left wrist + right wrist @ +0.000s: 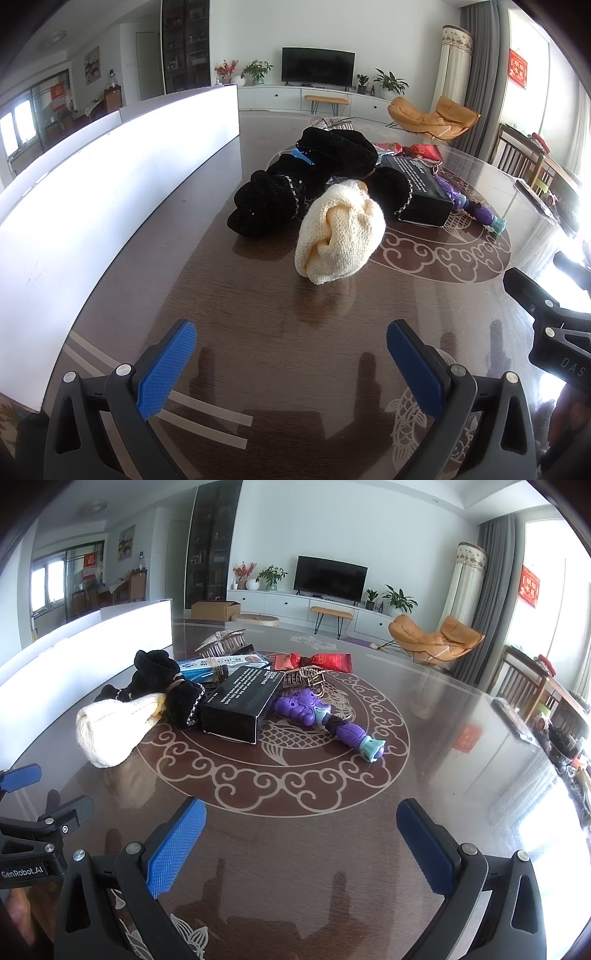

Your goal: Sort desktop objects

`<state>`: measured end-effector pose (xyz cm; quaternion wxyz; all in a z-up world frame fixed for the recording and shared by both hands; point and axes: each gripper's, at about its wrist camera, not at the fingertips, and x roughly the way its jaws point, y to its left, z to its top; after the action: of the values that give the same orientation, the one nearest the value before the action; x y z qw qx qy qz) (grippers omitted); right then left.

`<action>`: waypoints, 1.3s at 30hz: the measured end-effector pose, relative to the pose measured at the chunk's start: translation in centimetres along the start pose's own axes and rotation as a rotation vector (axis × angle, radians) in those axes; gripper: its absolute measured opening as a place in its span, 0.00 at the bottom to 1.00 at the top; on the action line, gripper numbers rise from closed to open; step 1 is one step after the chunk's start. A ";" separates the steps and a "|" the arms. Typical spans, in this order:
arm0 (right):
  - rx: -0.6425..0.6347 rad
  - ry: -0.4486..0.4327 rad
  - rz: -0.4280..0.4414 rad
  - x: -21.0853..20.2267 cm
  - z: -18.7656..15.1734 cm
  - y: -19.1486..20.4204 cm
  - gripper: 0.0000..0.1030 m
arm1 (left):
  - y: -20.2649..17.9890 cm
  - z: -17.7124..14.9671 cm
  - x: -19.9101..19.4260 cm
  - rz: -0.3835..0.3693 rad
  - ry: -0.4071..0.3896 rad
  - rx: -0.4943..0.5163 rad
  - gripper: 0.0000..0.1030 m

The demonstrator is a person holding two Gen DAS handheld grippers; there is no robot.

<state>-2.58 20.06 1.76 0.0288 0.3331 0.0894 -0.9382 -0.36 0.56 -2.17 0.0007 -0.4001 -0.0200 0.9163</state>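
Observation:
A pile of objects lies in the middle of the dark wooden table (pixel 443 746). A cream knitted cloth (pixel 338 234) (pixel 110 731) lies nearest, beside black velvet scrunchies (pixel 273 199) (pixel 159 675). A black box (pixel 240 709) (pixel 421 188), a purple toy figure (pixel 317 716) (pixel 469 206), a red snack packet (pixel 314 661), a blue-white tube box (pixel 221 664) and metal hair claws (pixel 225 642) lie there too. My left gripper (pixel 291 347) is open and empty, short of the cloth. My right gripper (pixel 301 829) is open and empty, short of the toy.
A long white storage box (pixel 110 184) (pixel 85 642) stands along the table's left side. The right gripper's body shows at the right edge of the left wrist view (pixel 546 325). Chairs (pixel 524 686) stand at the table's far right.

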 end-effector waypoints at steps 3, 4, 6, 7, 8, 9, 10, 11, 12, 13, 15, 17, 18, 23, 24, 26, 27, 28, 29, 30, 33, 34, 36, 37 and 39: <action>0.000 0.001 0.000 0.0 0.0 0.0 1.00 | -0.2 0.0 0.0 -0.002 0.000 -0.003 1.00; -0.001 -0.001 0.000 0.0 0.0 0.0 1.00 | -0.2 0.0 0.0 -0.002 -0.001 -0.004 1.00; -0.004 -0.003 -0.001 -0.1 0.0 0.0 1.00 | -0.4 0.1 0.0 -0.003 -0.001 -0.005 1.00; -0.006 -0.004 0.000 -0.1 0.0 0.1 1.00 | -0.4 0.1 0.0 -0.003 -0.001 -0.005 1.00; -0.007 -0.003 0.000 -0.1 0.0 0.1 1.00 | -0.4 0.1 0.0 -0.003 -0.001 -0.005 1.00; -0.008 -0.002 0.000 -0.1 0.0 0.1 1.00 | -0.4 0.1 0.0 -0.003 -0.001 -0.005 1.00; -0.008 -0.001 0.001 0.0 0.0 0.1 1.00 | -0.4 0.1 0.0 -0.003 -0.001 -0.005 1.00; -0.008 -0.001 0.002 0.0 0.0 0.2 1.00 | -0.4 0.1 0.0 -0.003 -0.001 -0.005 1.00; -0.007 0.000 0.002 0.0 0.0 0.2 1.00 | -0.4 0.1 0.0 -0.003 -0.001 -0.005 1.00; -0.006 0.001 0.003 0.0 0.1 0.1 1.00 | -0.4 0.1 0.0 -0.003 -0.001 -0.005 1.00; -0.006 0.002 0.003 0.1 0.1 0.1 1.00 | -0.4 0.0 0.0 -0.006 0.000 -0.005 1.00; -0.007 0.004 0.003 0.1 0.1 0.2 1.00 | -0.4 0.0 0.1 -0.007 0.001 -0.005 1.00; -0.008 0.004 0.003 0.1 0.1 0.2 1.00 | -0.4 0.0 0.1 -0.008 0.001 -0.005 1.00; -0.011 0.007 0.003 0.1 0.1 0.3 1.00 | -0.5 0.0 0.1 -0.011 0.006 -0.008 1.00; -0.011 0.008 0.003 0.1 0.0 0.3 1.00 | -0.5 0.0 0.0 -0.012 0.007 -0.008 1.00; -0.011 0.010 0.004 0.2 0.0 0.3 1.00 | -0.5 0.0 0.0 -0.012 0.007 -0.008 1.00; -0.011 0.011 0.004 0.2 0.0 0.2 1.00 | -0.5 0.0 0.0 -0.012 0.007 -0.008 1.00; -0.011 0.011 0.004 0.2 0.0 0.2 1.00 | -0.4 0.0 0.2 -0.012 0.006 -0.009 1.00; -0.011 0.012 0.005 0.2 0.1 0.2 1.00 | -0.4 0.0 0.2 -0.013 0.007 -0.010 1.00; -0.011 0.014 0.006 0.3 0.0 0.2 1.00 | -0.4 0.0 0.2 -0.014 0.007 -0.011 1.00; -0.011 0.024 0.009 0.5 0.0 0.3 1.00 | -0.1 0.0 0.2 -0.017 0.006 -0.014 1.00; -0.010 0.027 0.009 0.6 0.1 0.3 1.00 | -0.2 0.0 0.2 -0.017 0.005 -0.015 1.00; -0.007 0.028 0.010 0.6 0.1 0.2 1.00 | -0.1 -0.1 0.2 -0.018 0.004 -0.016 1.00; -0.006 0.027 0.010 0.6 0.1 0.2 1.00 | -0.1 -0.1 0.2 -0.018 0.005 -0.016 1.00; -0.004 0.027 0.011 0.6 0.1 0.2 1.00 | -0.1 -0.1 0.2 -0.019 0.006 -0.015 1.00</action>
<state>-3.04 19.89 1.43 0.0334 0.3460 0.0899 -0.9333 -0.46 0.64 -2.39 0.0066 -0.4027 -0.0307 0.9148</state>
